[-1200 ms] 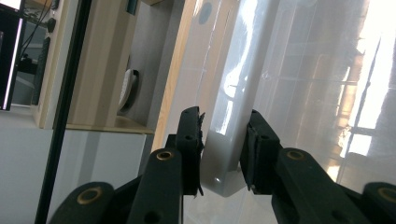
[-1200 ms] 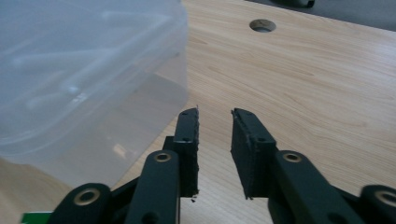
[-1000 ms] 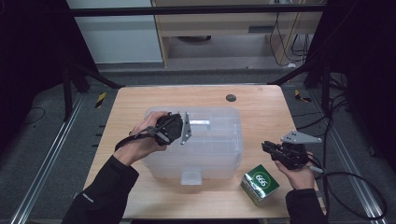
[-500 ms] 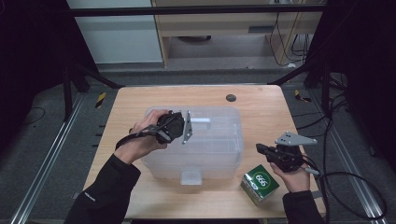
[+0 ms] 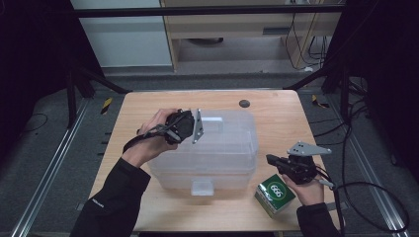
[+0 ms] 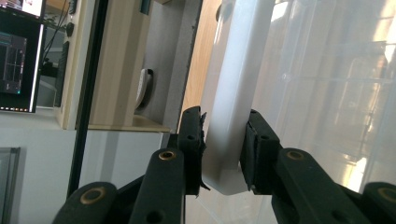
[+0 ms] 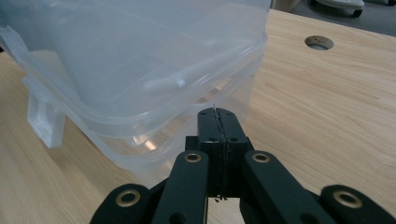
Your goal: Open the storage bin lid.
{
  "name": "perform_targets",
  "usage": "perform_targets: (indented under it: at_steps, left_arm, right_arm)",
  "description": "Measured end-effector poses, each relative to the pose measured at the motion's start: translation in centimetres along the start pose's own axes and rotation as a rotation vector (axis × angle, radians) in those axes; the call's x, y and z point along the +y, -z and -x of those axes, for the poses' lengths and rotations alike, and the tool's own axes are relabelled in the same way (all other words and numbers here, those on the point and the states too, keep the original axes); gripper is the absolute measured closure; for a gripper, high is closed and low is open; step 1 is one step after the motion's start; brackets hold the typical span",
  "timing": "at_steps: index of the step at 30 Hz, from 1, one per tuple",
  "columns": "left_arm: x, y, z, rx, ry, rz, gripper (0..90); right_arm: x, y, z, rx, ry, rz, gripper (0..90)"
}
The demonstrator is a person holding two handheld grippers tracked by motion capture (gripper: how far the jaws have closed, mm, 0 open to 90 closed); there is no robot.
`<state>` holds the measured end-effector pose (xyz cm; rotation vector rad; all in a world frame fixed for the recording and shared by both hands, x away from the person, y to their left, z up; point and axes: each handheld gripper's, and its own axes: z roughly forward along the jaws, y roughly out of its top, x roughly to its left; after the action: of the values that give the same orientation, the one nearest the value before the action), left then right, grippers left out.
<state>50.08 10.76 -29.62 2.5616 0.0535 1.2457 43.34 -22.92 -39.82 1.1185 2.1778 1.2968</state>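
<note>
Left gripper (image 5: 190,129) pinches the bin's white handle (image 6: 232,116); right gripper (image 7: 218,122) is pressed together, empty.
Lifting one-sided could tip the clear bin (image 5: 225,148) toward the green box (image 5: 274,193) at 4 o'clock.

Green box (image 5: 275,193) near table's front right corner: white oval label reads "665".

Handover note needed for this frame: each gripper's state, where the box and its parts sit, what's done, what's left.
Left gripper: shut on the white handle of the clear storage box, mid-table.
Right gripper: shut, empty, its tip at the box's near corner, below the lid rim.
Green carton: on the table beside the right hand.
Done: handle gripped.
Left: probably freeing the front latch and lifting the lid, which looks seated.
</note>
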Motion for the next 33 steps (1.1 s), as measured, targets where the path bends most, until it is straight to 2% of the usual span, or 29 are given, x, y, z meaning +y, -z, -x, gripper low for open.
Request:
perform_targets:
  at_steps: [6,10,14,28,33]
  left_arm:
    - [-0.1,-0.4,-1.0,-0.001,0.031,0.007,70.5]
    - [0.0,-0.6,-1.5,-0.002,0.035,0.001,70.3]
    - [-0.1,-0.9,-2.1,-0.007,0.061,0.009,70.0]
    - [-0.1,-1.7,-3.4,-0.011,0.111,0.015,69.2]
    - [-0.1,-1.8,-3.5,-0.017,0.128,0.019,69.0]
  right_arm:
    - [-0.2,-0.2,-0.2,0.028,-0.007,0.001,90.0]
    - [-0.3,-0.5,-0.3,0.033,0.000,-0.008,90.0]
    - [-0.3,-0.7,-0.5,0.045,-0.001,-0.006,90.0]
    - [-0.2,-1.3,-1.5,0.083,0.018,0.007,90.0]
    - [0.1,-1.7,-2.2,0.095,0.025,0.033,90.0]
